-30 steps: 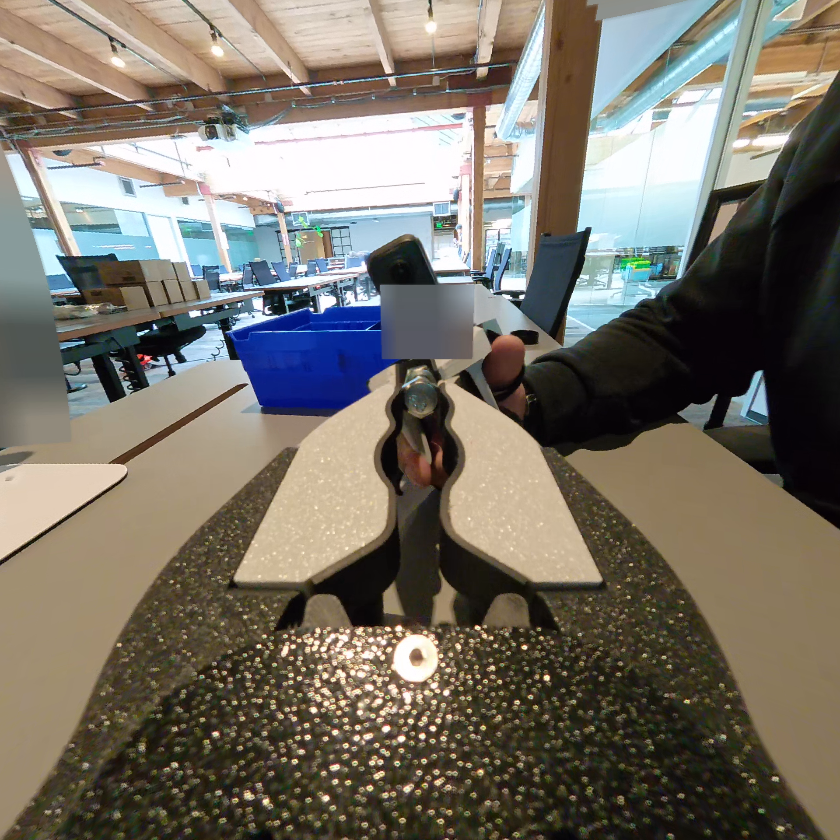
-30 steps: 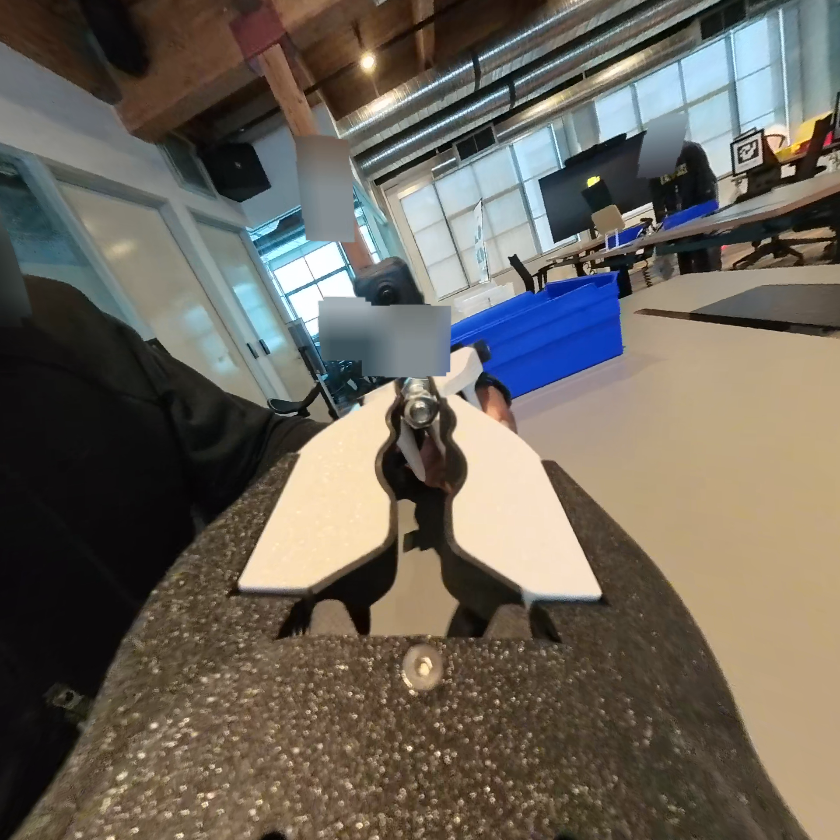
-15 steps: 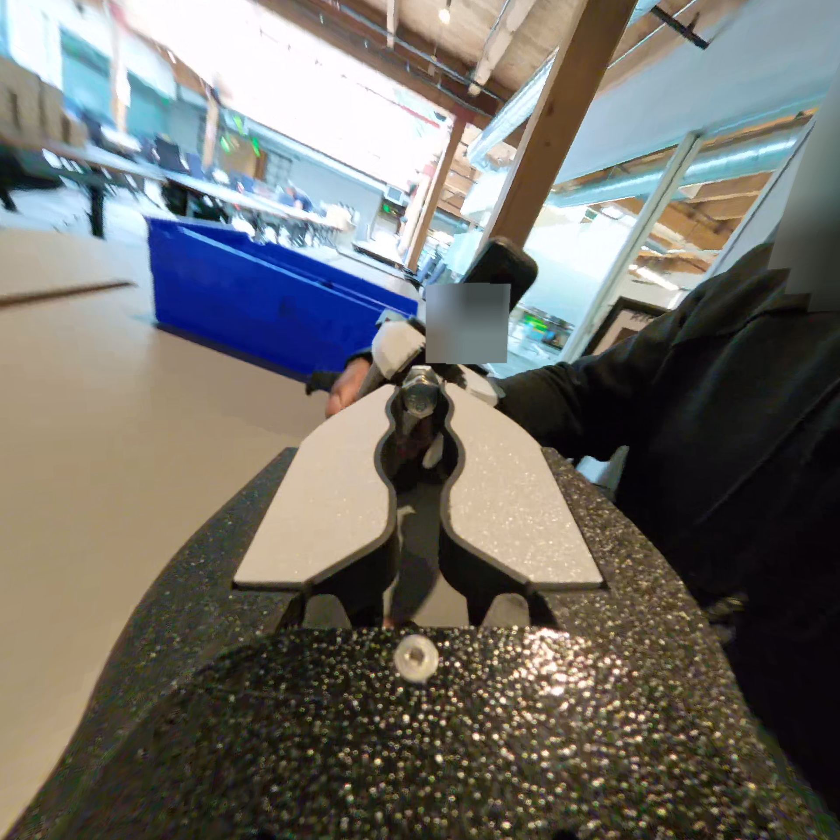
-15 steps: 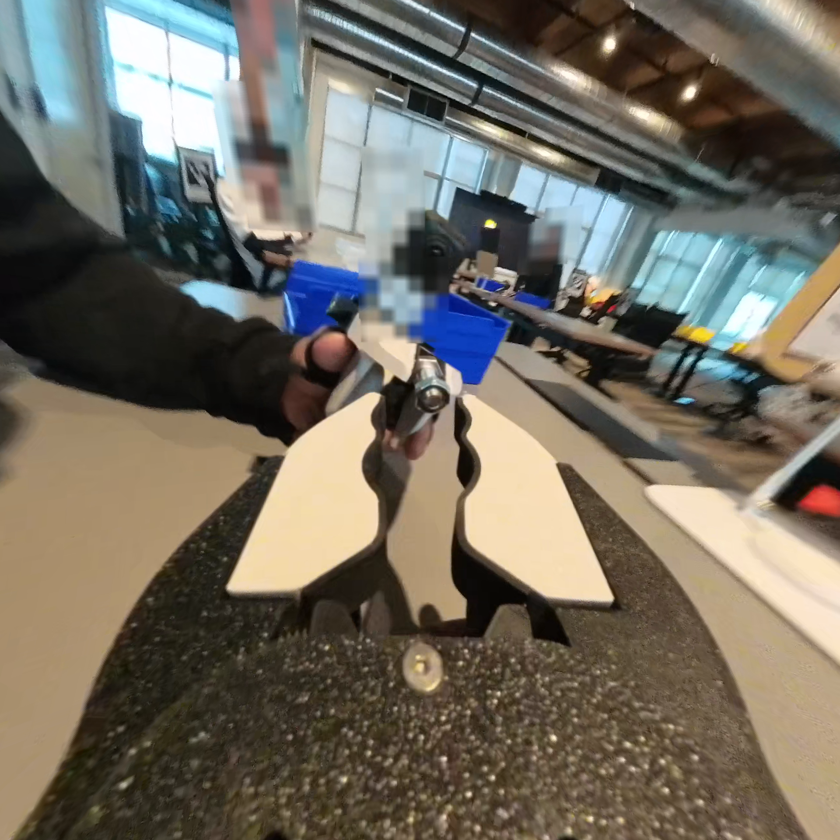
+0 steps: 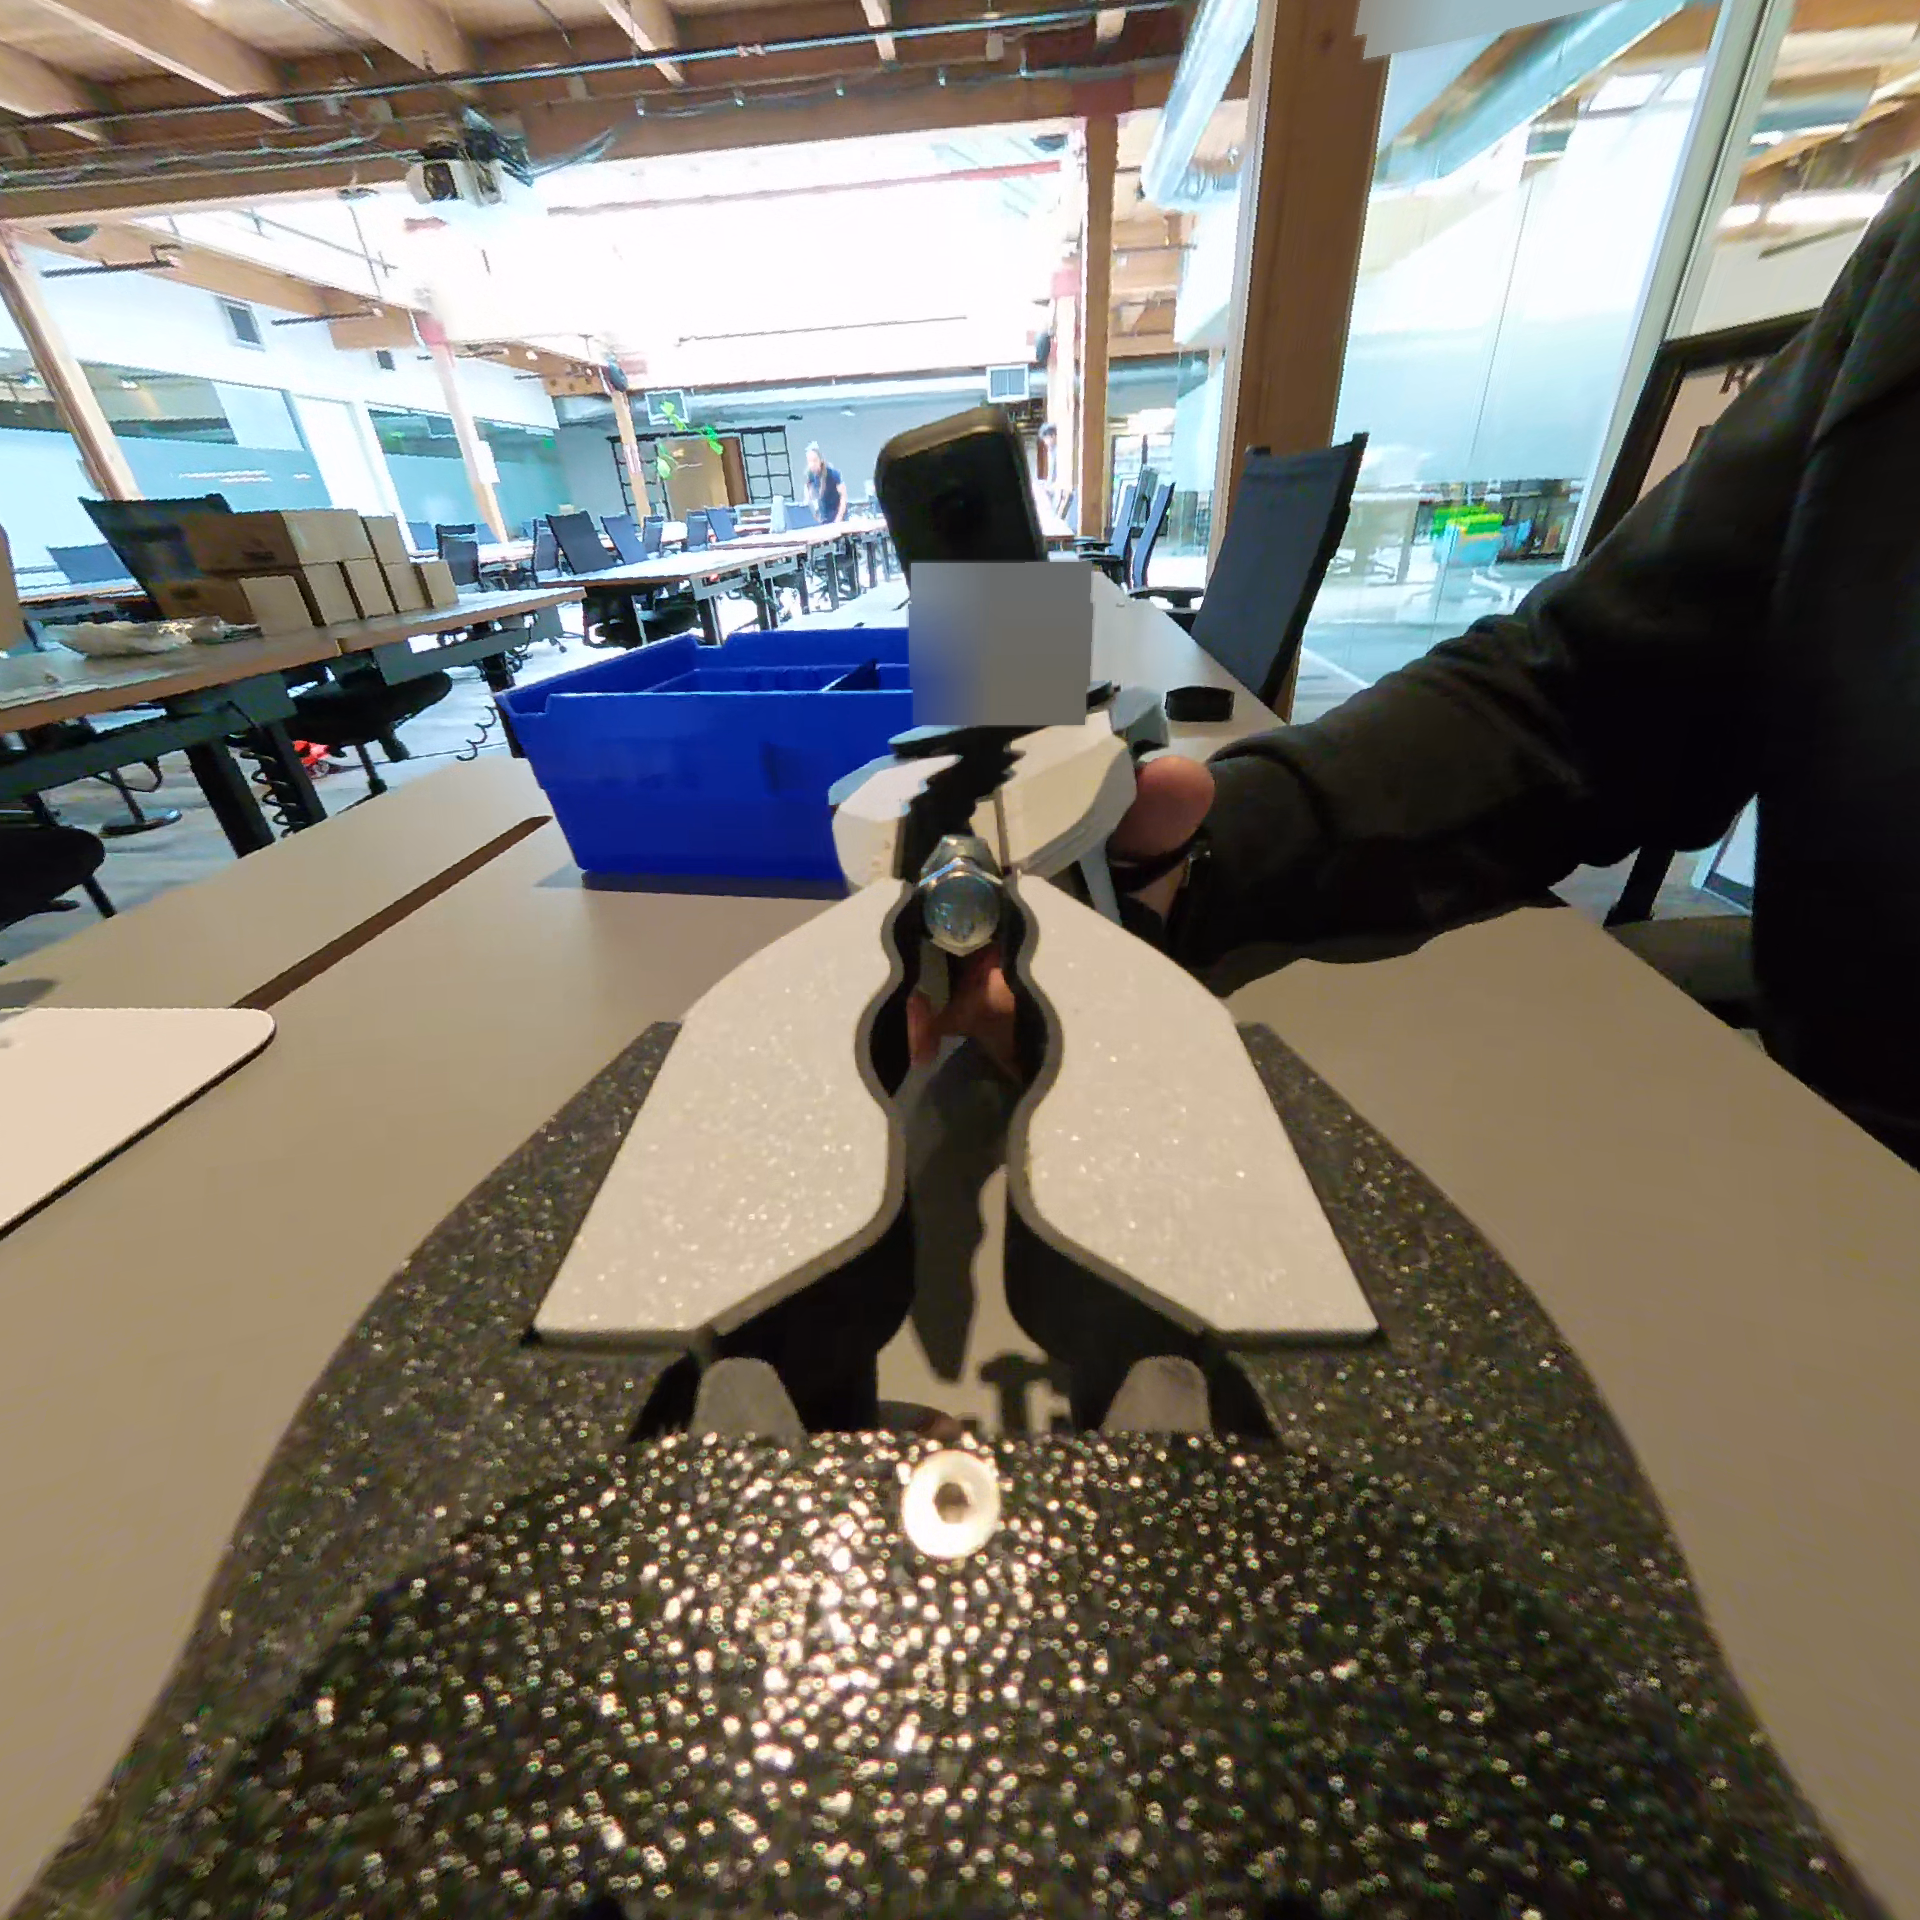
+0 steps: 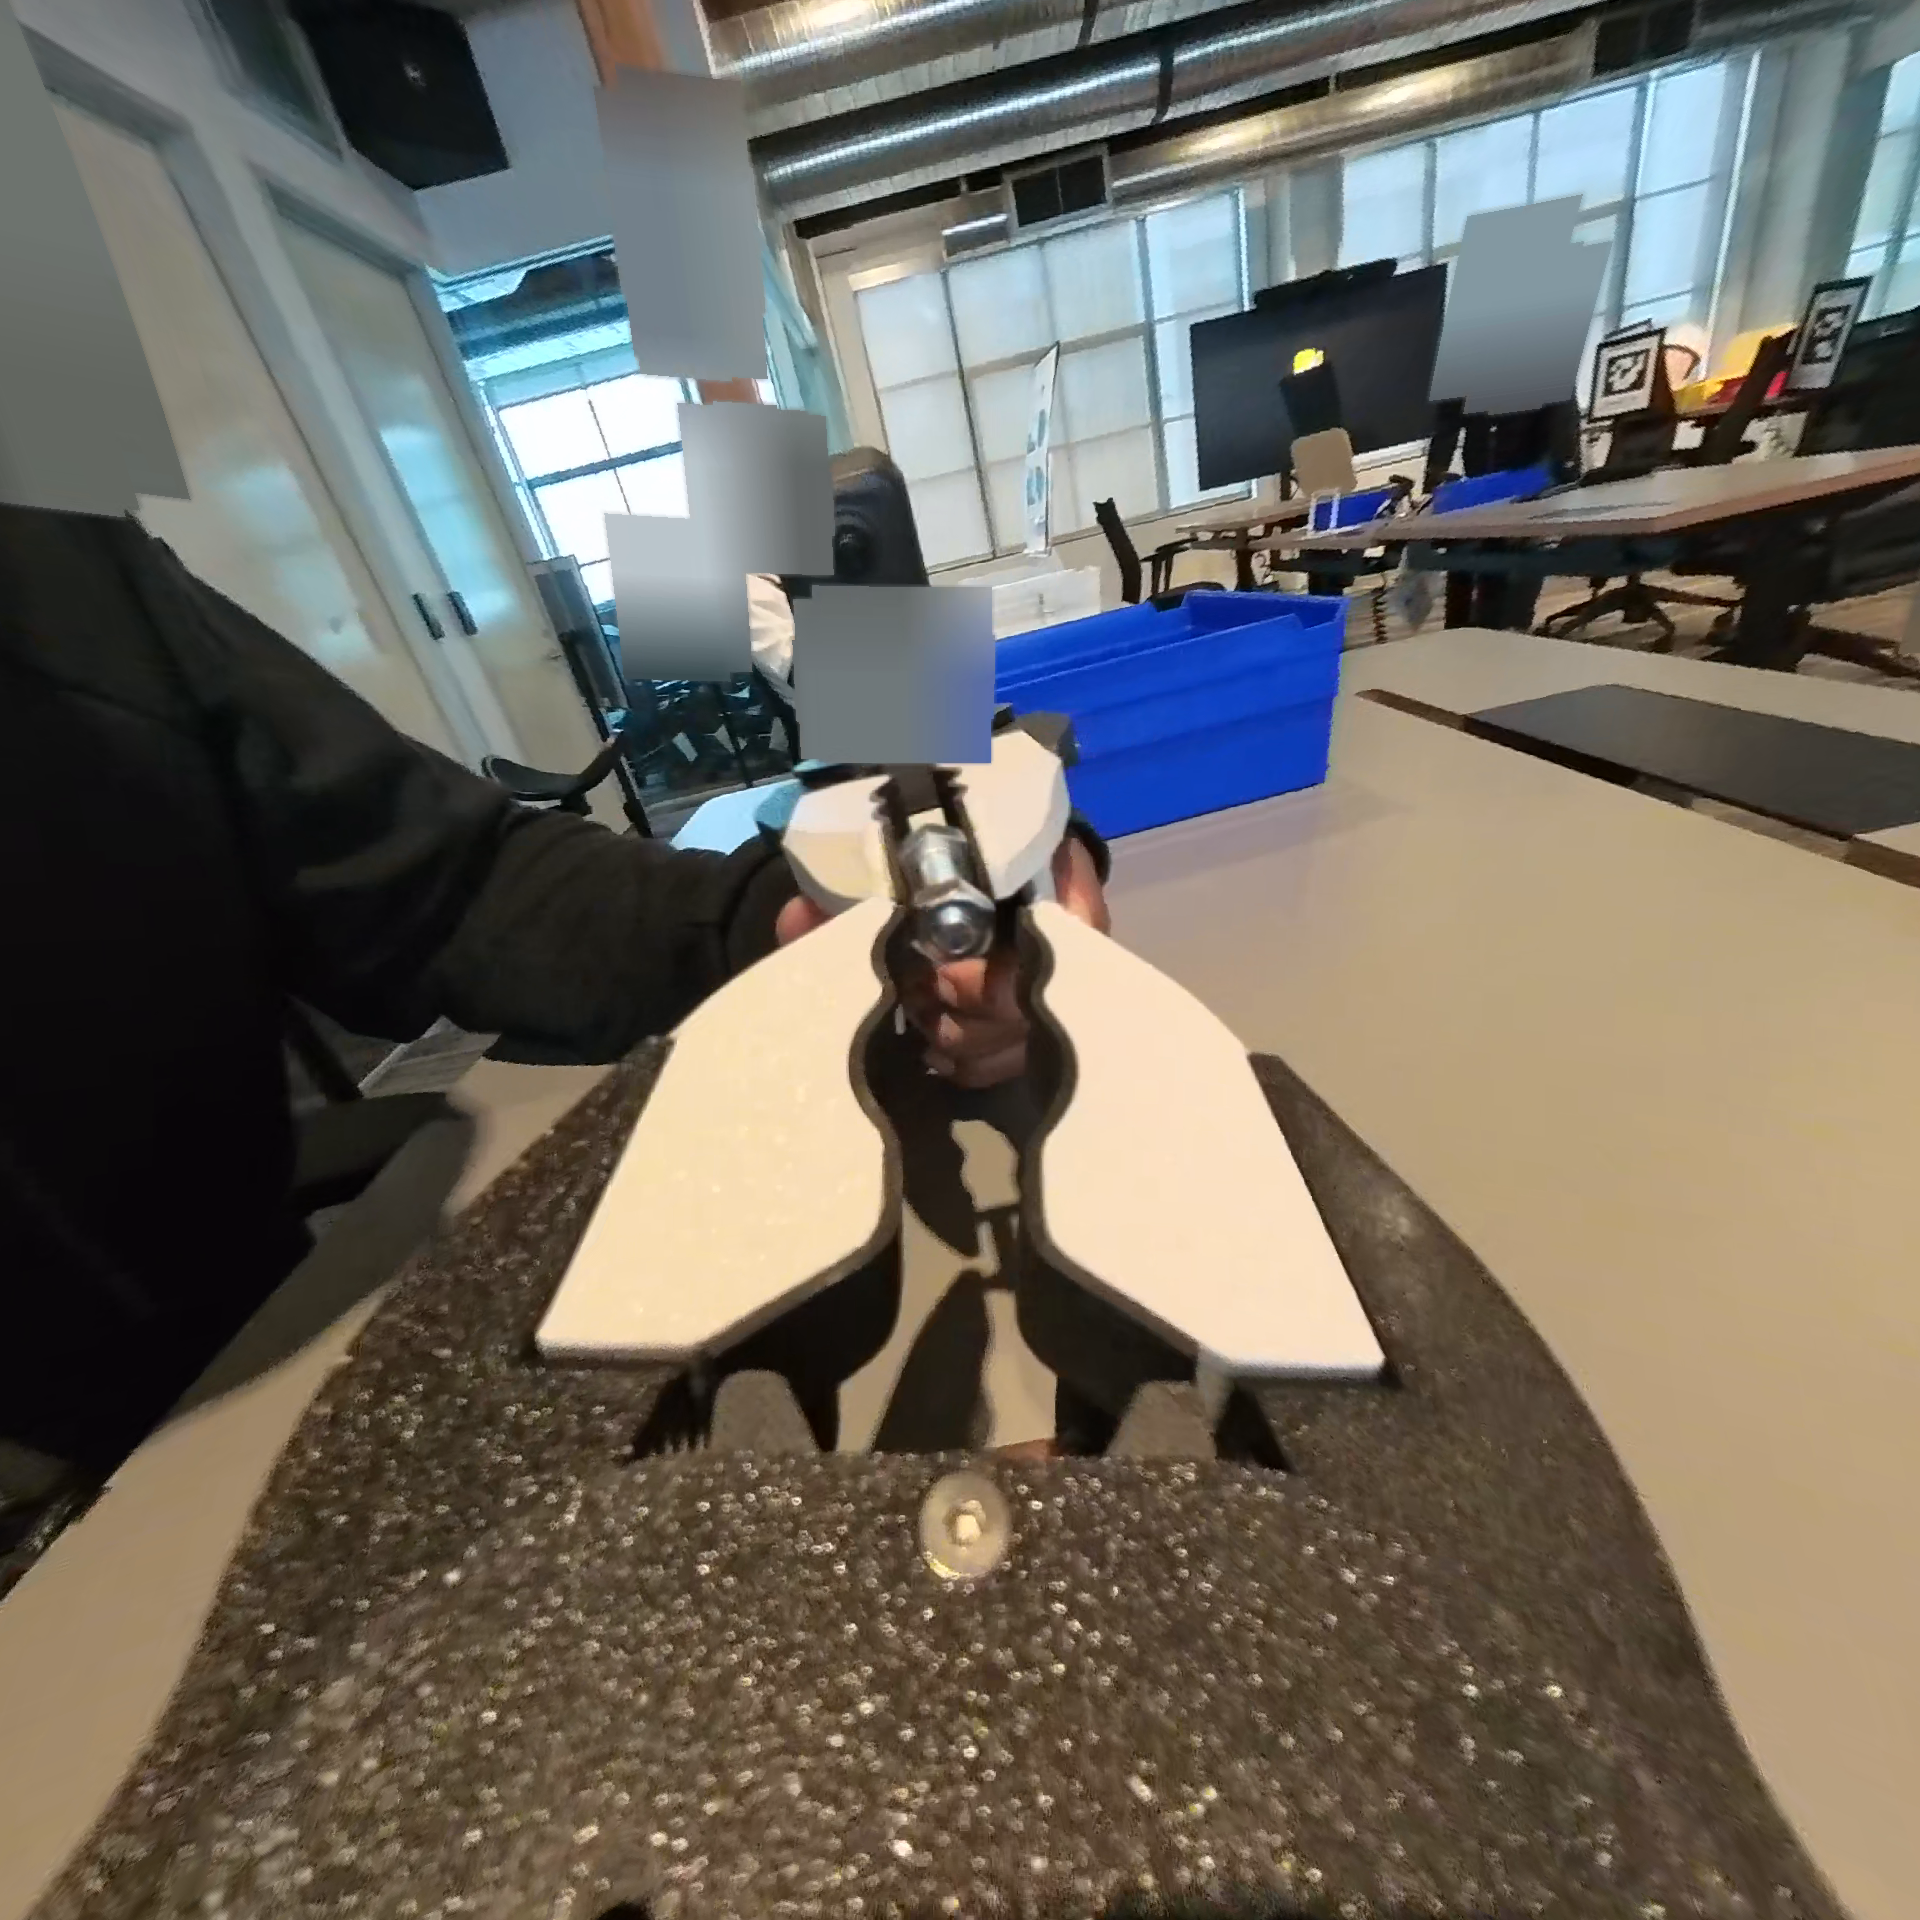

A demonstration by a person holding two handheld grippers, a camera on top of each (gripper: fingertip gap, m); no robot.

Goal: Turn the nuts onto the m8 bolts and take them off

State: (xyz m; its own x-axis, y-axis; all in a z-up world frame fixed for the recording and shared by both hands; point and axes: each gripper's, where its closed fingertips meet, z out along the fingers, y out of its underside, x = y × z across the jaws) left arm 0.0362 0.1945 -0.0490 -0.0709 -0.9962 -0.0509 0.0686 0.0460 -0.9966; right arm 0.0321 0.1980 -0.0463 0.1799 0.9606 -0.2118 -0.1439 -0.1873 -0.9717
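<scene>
Two views. Left wrist view: left gripper [image 5: 961, 914] clamped on the silver hex-head M8 bolt [image 5: 958, 906], held above a grey tabletop [image 5: 1455, 1091]; blue plastic bin [image 5: 707, 769] behind, open office with wooden beams beyond. Right wrist view: right gripper [image 6: 951, 925] clamped on the silver nut [image 6: 954, 927] at the bolt's [image 6: 930, 862] end; grey tabletop [image 6: 1455, 987], blue bin [image 6: 1174, 707], large windows behind.

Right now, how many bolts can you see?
1. The bolt is held above the table, head in the left gripper, its nut in the right gripper. More may be hidden in the blue bin.
</scene>
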